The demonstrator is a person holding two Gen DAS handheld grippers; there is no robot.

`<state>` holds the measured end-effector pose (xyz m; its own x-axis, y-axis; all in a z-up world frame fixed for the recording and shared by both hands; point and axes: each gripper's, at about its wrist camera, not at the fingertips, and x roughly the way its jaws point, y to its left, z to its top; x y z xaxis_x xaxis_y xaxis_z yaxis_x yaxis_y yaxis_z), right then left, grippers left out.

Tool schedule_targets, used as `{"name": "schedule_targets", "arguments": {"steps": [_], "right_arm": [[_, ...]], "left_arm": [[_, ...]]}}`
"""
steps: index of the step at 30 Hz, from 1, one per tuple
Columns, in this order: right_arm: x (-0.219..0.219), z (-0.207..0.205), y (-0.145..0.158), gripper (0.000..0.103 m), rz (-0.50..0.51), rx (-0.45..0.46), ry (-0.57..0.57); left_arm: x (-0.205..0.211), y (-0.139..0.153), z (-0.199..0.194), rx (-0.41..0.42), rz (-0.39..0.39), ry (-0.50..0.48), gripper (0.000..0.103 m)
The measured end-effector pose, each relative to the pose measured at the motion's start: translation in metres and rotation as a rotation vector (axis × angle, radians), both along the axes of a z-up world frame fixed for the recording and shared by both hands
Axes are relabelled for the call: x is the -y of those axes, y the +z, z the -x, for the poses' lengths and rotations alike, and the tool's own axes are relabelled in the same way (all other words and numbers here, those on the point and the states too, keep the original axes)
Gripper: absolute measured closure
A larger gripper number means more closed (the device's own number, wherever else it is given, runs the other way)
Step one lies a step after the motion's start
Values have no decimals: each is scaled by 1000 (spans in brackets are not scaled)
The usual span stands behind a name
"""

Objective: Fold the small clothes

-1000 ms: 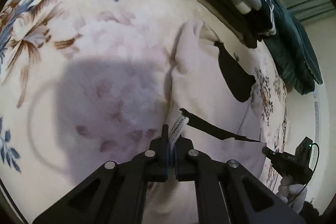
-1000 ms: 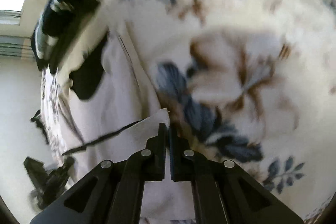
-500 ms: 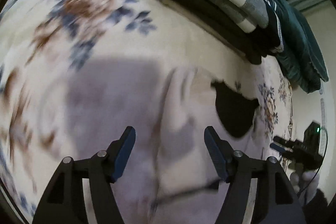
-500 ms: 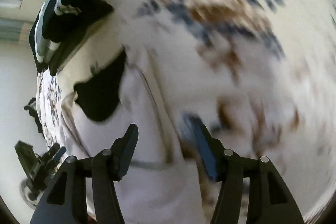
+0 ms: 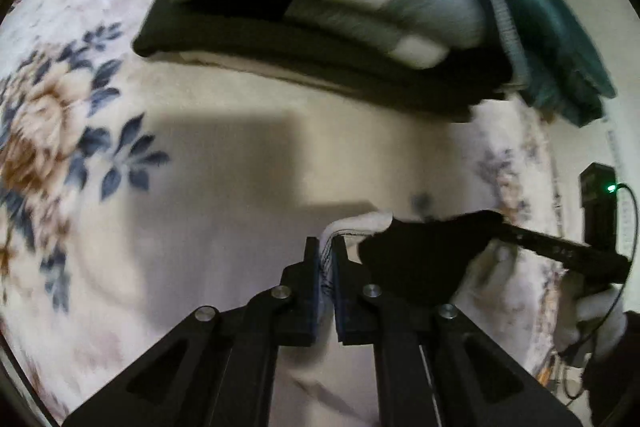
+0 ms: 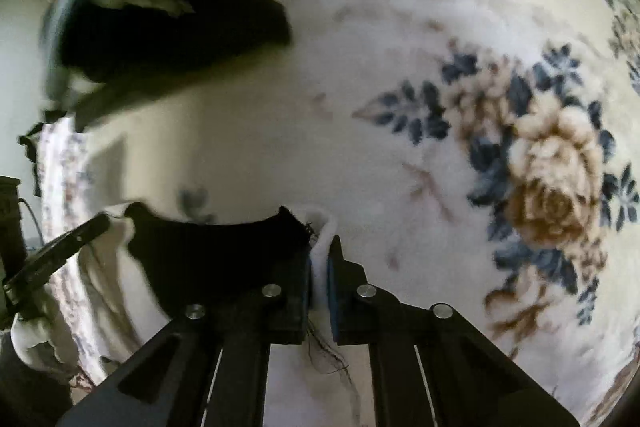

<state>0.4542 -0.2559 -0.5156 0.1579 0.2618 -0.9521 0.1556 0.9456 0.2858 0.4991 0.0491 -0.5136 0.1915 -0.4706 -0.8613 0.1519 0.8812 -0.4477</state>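
A soft cream blanket (image 5: 224, 163) with blue and brown flowers covers the whole surface, and its pile looks thick and fluffy. A pale wall (image 5: 576, 67) shows at the edge of the left wrist view.

The left claw (image 5: 327, 247) points steeply down toward the blanket. Its two black fingers are pressed together on a pale garment (image 5: 360, 221), pinching a ribbed, whitish edge of it that bulges just above the fingertips. Directly right of this claw lies a black patch (image 5: 420, 259) of the same garment, with a curved outline and a matte surface.

The right claw (image 6: 319, 251) also points steeply down. Its fingers are closed on the white fabric at the opposite corner of the garment (image 6: 320, 231), and a small fold of cloth stands up between the tips. Some loose dark threads (image 6: 328, 355) hang below, between the finger arms. To the left of this claw the black patch (image 6: 216, 251) stretches away toward the other claw (image 6: 60, 243), which a hand in a white glove (image 6: 28, 339) holds.

In the left wrist view the right claw (image 5: 560, 251) appears as a dark bar at the far right, with a white glove (image 5: 592, 319) under it.

Beyond both claws, farther up the blanket, lies a stack of folded clothes (image 5: 320, 11): black, white, grey and teal layers, flat and rectangular, blurred at the edges.
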Motion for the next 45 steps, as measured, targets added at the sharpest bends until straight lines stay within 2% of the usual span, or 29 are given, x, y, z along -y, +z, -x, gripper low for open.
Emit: {"name": "schedule_targets", "arguments": {"steps": [4,7,11,13,16,17,18,19,21,23,26,30,32,33,34,35,36,37,38,39,41,45], "right_arm": [[3,40,42,96,-71,68,-4],[2,85,71,96,-102,95,-5],[-15,148,83,96,-99,86,6],[-18,182,76,96,-98,50,14],[-15,236,59,96,-96,-20,19],[-15,244,52,96,-103,-45,23],[-14,256,43,95,-120,-90,22],[-12,263,36,93,-129,-127,15],[-7,282,25,75,-124,-208,-14],[-1,291,20,60,-119,-252,-43],[12,302,22,59,-144,-245,-121],[36,308,18,59,-259,-224,-304],[47,312,7,59,-336,-238,-414],[50,314,3,59,-376,-236,-449],[53,317,-3,59,-425,-236,-495],[55,316,-6,59,-453,-241,-528],[54,317,-10,59,-481,-242,-549],[53,317,-12,59,-495,-237,-557],[52,318,-12,69,-489,-224,-564],[50,320,-8,96,-480,-203,-561],[44,321,3,96,-436,-168,-532],[48,333,27,96,-410,-127,-525]], "left_arm": [[-24,48,61,49,60,60,99],[-40,67,106,35,113,110,99],[-48,67,173,-58,182,159,99],[-45,58,201,-88,198,178,98],[-53,31,234,-174,219,218,94],[-58,22,243,-205,215,246,91],[-62,17,251,-235,202,271,78],[-70,11,259,-265,209,310,61],[-84,10,271,-291,213,389,41],[-92,12,277,-301,249,445,40],[-93,15,271,-294,269,475,39],[-75,-2,249,-302,259,437,39],[-63,-12,241,-315,268,431,40],[-62,-14,240,-315,258,433,44],[-59,-13,241,-305,257,426,71],[-54,-11,239,-291,244,403,91],[-51,-8,239,-281,214,380,100],[-49,-4,240,-262,202,368,100],[-50,2,242,-243,207,366,100],[-52,9,246,-228,217,368,100],[-58,21,251,-206,224,374,100],[-72,28,261,-203,225,387,100]]}}
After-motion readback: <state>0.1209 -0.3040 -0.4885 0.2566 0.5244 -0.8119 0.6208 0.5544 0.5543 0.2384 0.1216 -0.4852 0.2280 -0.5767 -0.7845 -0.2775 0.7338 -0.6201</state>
